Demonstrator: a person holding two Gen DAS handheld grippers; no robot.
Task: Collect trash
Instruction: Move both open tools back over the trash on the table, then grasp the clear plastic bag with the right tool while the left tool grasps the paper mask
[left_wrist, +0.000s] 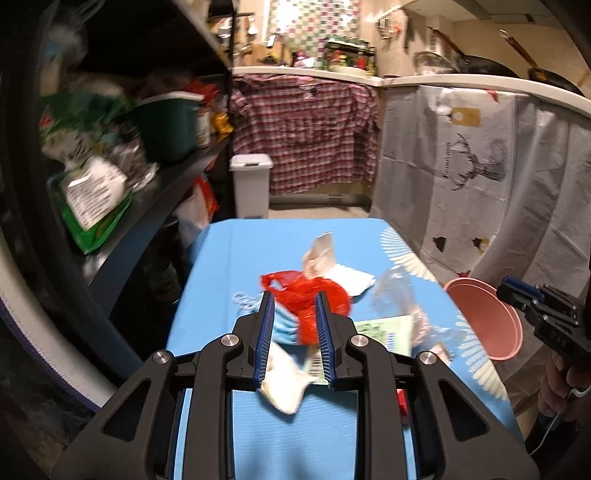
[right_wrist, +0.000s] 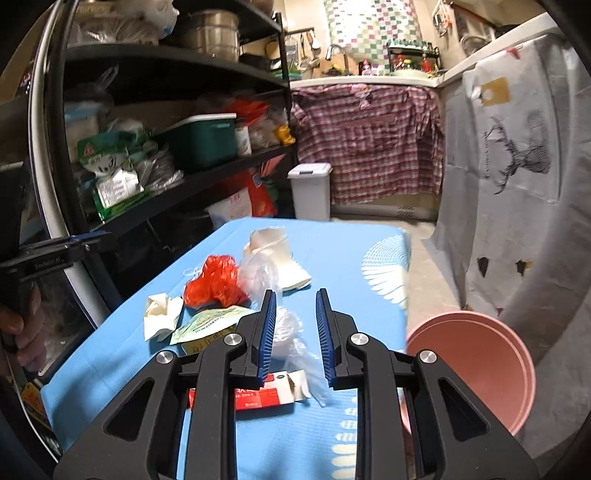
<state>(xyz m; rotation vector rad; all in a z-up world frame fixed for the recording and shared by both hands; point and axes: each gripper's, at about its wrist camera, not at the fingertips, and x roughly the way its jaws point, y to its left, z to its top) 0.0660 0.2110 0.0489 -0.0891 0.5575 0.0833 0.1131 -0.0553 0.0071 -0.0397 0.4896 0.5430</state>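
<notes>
1. A black shelving unit (right_wrist: 177, 66) fills the left wall, packed with bags, a steel pot and a green storage box (right_wrist: 203, 138).
2. A grey cloth with a stag print (right_wrist: 517, 155) hangs on the right, and a red plaid cloth (right_wrist: 369, 144) drapes below the far counter.
3. The table with a blue cover (right_wrist: 110, 354) runs down the middle of the room, and all the trash sits on it.
4. A pink basin (right_wrist: 476, 365) stands just off the table's right edge, lower than the tabletop.
5. A white lidded bin (right_wrist: 310, 190) stands on the floor beyond the table's far end.
6. The left gripper (left_wrist: 294, 338) hovers over the near part of the table, its jaws parted with nothing clamped; a crumpled white paper (left_wrist: 284, 380) lies below the gap.
7. The right gripper (right_wrist: 295, 334) is likewise open and holds nothing, with a clear plastic bag (right_wrist: 291, 332) lying under and between its fingers.
8. A red plastic bag (right_wrist: 214, 282) lies crumpled mid-table, beside a green and white packet (right_wrist: 210, 323).
9. A red and white carton (right_wrist: 262, 395) lies flat nearest the right gripper.
10. A beige wrapper (right_wrist: 269, 243) sits farthest along the table.
</notes>
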